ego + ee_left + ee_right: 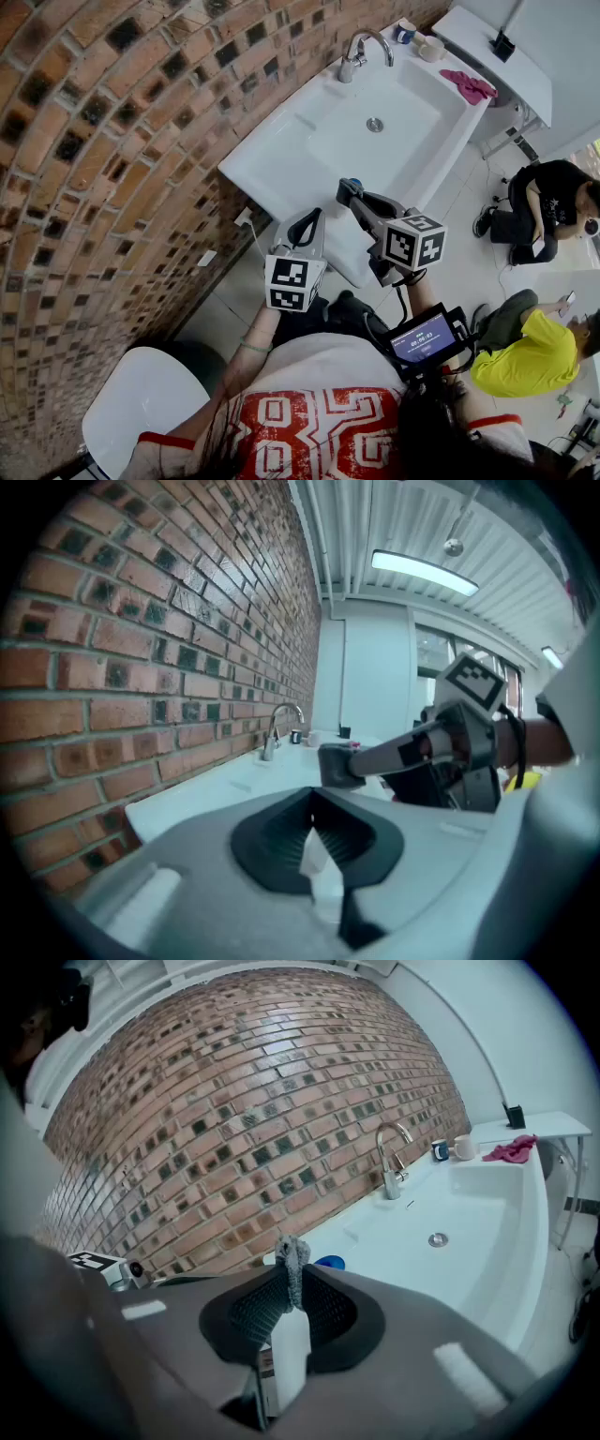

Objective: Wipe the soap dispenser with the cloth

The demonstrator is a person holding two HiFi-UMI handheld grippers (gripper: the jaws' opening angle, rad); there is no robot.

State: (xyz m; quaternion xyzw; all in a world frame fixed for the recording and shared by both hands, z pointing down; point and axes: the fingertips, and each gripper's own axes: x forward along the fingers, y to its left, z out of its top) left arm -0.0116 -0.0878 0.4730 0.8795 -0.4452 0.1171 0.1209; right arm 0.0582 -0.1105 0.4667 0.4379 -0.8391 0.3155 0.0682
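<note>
My right gripper (349, 192) is shut on a scrap of grey cloth (292, 1258) that sticks up past its pads. It hangs just off the front edge of the white sink (272, 161). A small blue thing (328, 1262) sits right beyond its tip; I cannot tell what it is. My left gripper (305, 218) hangs below the sink's front edge, jaws together, with nothing seen between its pads (281, 832). A pink cloth (469, 86) lies on the sink's far right corner. Beside the tap (361, 52) stand a blue-and-white container (405, 31) and a white cup (431, 47). No soap dispenser is plainly recognisable.
A brick wall (103, 159) runs along the left. A white shelf (497, 47) with a black item stands past the sink. Two people (544, 211) (525, 352) crouch on the floor at the right. A white seat (145, 398) is at lower left.
</note>
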